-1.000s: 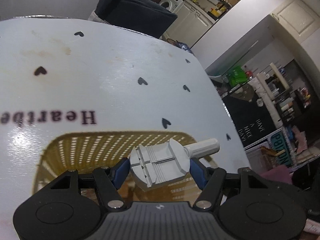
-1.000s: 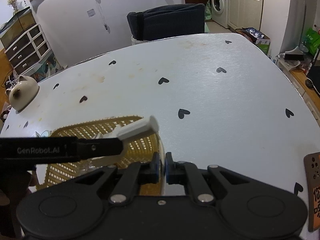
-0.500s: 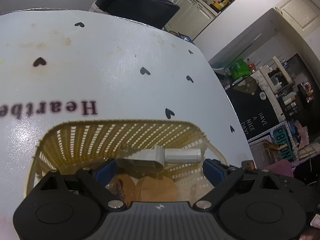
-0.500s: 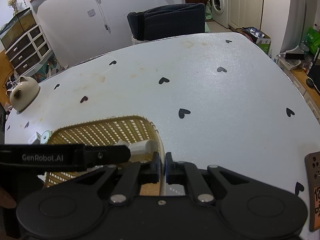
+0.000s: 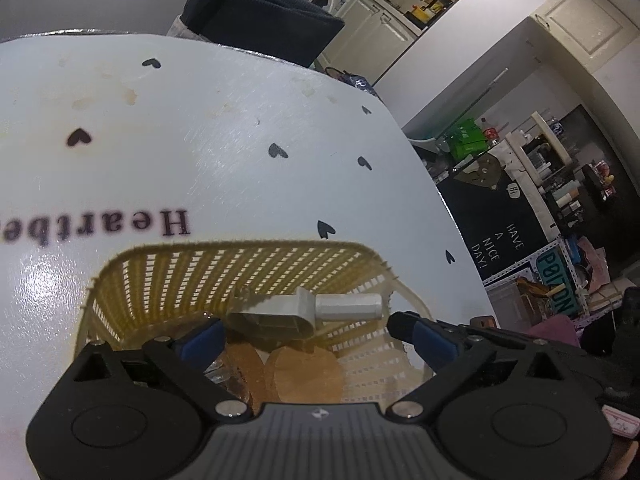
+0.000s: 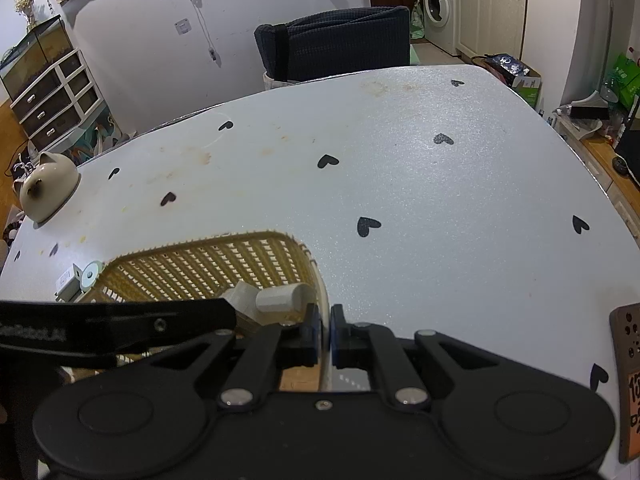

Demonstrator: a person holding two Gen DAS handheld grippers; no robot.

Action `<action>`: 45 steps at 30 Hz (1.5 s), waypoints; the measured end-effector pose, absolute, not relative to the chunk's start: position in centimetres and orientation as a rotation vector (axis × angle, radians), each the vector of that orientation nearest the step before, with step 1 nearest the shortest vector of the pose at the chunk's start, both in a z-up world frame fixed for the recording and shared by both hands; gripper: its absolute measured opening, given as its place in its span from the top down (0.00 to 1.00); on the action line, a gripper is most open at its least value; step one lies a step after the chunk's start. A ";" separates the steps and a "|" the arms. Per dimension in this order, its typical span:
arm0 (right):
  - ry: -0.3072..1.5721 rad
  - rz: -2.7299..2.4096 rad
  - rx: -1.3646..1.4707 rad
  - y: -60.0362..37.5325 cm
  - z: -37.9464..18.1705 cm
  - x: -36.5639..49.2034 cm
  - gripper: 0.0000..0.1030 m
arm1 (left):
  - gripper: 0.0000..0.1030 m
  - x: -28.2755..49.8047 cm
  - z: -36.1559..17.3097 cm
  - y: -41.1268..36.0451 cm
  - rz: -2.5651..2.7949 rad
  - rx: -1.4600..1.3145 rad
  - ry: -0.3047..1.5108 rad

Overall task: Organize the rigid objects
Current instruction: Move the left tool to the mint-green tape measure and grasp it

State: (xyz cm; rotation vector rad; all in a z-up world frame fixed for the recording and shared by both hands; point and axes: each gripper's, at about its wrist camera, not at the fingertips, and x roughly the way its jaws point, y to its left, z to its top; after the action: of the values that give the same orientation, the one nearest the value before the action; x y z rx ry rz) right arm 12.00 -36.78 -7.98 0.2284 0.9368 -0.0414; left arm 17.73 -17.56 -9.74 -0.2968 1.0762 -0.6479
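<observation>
A yellow woven basket [image 5: 240, 246] stands on the white heart-print table [image 5: 240, 140]. Inside it a grey tool with a white handle [image 5: 280, 316] lies tilted on round wooden discs [image 5: 304, 376]. My left gripper [image 5: 306, 332] hovers over the basket with its jaws opening wide; the tool lies between the blue pads, and they do not touch it. In the right wrist view my right gripper [image 6: 325, 320] is shut on the basket [image 6: 208, 264] rim at its right side. The tool [image 6: 280, 296] shows there beside a black finger [image 6: 120, 320] of the left gripper.
A cat-shaped ceramic piece [image 6: 46, 188] sits at the table's far left. A small white part with a washer [image 6: 78, 280] lies beside the basket. A dark chair [image 6: 336, 44] stands behind the table, and a brown card [image 6: 626, 380] lies at the right edge.
The left gripper's jaws spread apart and let go of the grey tool, which dropped and tipped over into the basket. The right gripper kept its grip on the rim.
</observation>
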 end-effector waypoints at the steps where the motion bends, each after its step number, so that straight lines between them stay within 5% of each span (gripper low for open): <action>1: 0.937 -0.041 0.229 -36.8 -8.0 12.0 0.94 | 0.03 17.7 -9.5 -17.6 -0.649 -0.291 1.073; 45: 0.929 -0.054 0.238 -36.8 -7.9 11.8 0.94 | 0.00 15.5 -3.7 -9.9 -0.499 -0.187 0.894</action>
State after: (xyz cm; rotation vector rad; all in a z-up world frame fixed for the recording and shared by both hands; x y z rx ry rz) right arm 11.77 -36.84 -7.90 0.2383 0.9289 -0.0537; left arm 15.54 -9.88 -3.70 -0.1866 0.8936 -0.4990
